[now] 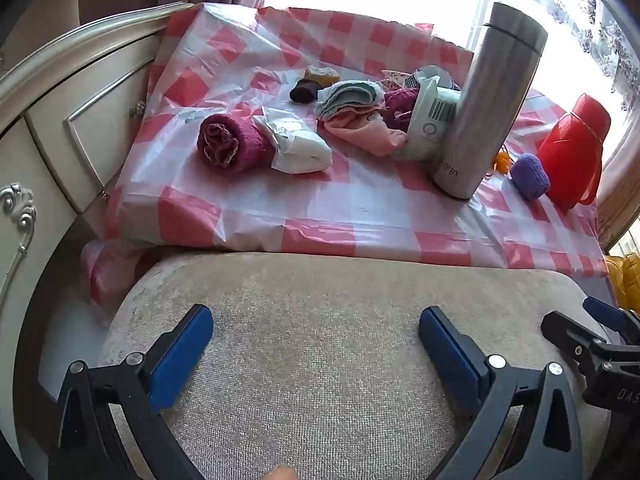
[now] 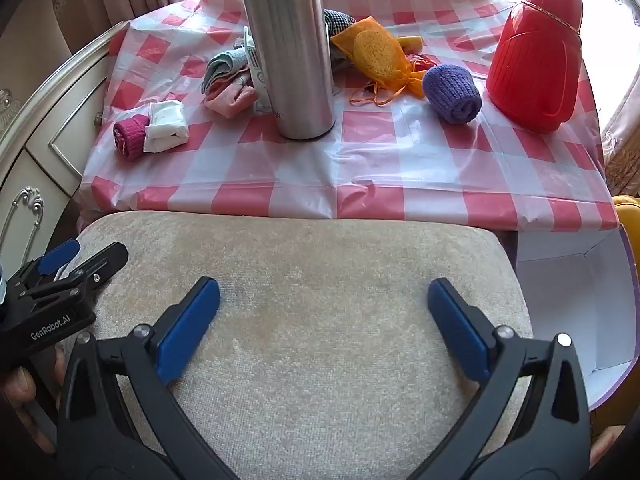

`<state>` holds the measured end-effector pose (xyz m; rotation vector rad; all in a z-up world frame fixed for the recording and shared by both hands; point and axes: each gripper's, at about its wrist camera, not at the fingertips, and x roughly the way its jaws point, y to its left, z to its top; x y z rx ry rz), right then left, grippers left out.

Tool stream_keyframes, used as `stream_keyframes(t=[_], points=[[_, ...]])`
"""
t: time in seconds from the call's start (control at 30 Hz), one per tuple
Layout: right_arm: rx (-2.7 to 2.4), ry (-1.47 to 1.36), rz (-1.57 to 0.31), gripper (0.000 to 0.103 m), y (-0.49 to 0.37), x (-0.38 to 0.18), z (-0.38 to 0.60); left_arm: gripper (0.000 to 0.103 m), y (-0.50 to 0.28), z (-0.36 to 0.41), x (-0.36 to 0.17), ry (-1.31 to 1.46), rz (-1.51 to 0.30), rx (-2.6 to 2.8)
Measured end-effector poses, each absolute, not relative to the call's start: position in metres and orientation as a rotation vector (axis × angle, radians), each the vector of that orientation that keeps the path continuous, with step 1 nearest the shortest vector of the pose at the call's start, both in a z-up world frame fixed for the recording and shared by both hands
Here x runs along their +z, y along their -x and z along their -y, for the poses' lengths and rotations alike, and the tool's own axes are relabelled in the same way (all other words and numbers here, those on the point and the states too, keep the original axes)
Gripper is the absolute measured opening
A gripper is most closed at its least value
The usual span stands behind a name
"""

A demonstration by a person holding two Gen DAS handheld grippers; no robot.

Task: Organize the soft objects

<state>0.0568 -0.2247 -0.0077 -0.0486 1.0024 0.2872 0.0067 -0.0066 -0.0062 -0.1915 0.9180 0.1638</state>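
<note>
Both claws hang over a beige cushioned stool (image 2: 304,312), tilted down, side by side. The left gripper (image 1: 316,340) has its blue pads spread wide with nothing between them; the right gripper (image 2: 324,312) is spread just as wide and also empty.

Ahead of both claws, past the stool's far edge, lies a table under a pink checked cloth (image 2: 360,168). Ahead and left of the left gripper a rolled magenta towel (image 1: 230,148) touches a folded white packet (image 1: 298,146). Beyond those sits a heap of folded cloths (image 1: 352,114), pale blue over pink. A tall steel flask (image 2: 288,44) stands upright straight ahead of the right gripper. Ahead and right of that claw lie an orange mesh bag with a sponge (image 2: 380,56), a rolled purple cloth (image 2: 452,92) and a red jug (image 2: 536,56). Just right of the right gripper, beside the stool, an open white box (image 2: 576,300) stands.
</note>
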Motion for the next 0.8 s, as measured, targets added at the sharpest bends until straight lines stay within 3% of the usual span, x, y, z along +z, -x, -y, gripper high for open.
stream_keyframes(t=[0.8], points=[[0.290, 0.039, -0.970, 0.103, -0.0530, -0.0088, 0.2254, 0.103, -0.0078, 0.0097, -0.0043, 0.195, -0.904, 0.174]])
